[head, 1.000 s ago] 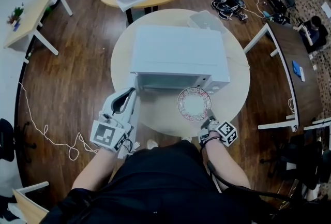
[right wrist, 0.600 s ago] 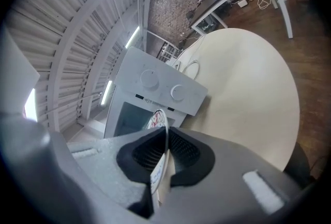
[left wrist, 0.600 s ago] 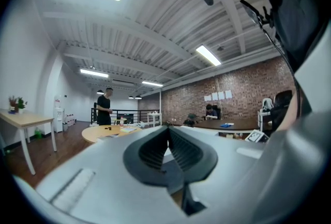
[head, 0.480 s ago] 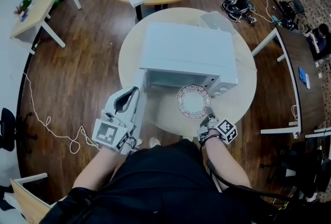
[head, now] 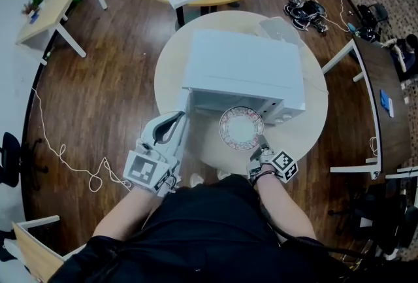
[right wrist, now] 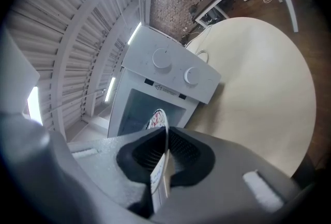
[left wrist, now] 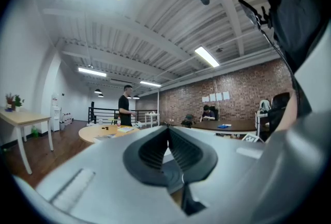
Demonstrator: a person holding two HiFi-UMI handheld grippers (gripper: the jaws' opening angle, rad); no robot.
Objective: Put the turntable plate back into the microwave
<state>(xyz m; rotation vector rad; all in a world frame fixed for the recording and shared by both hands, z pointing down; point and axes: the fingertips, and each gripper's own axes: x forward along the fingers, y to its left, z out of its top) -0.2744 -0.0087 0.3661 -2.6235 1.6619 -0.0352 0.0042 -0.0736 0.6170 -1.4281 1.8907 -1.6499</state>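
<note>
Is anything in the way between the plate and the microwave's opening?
Nothing. In the right gripper view the plate, pinched in the right gripper, points straight at the open microwave, with no object between them.

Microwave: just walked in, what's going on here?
A person holds a gripper in each hand. The right gripper is shut on the rim of the patterned turntable plate, holding it at the open front of the white microwave. The left gripper, shut, sits by its left front corner.
</note>
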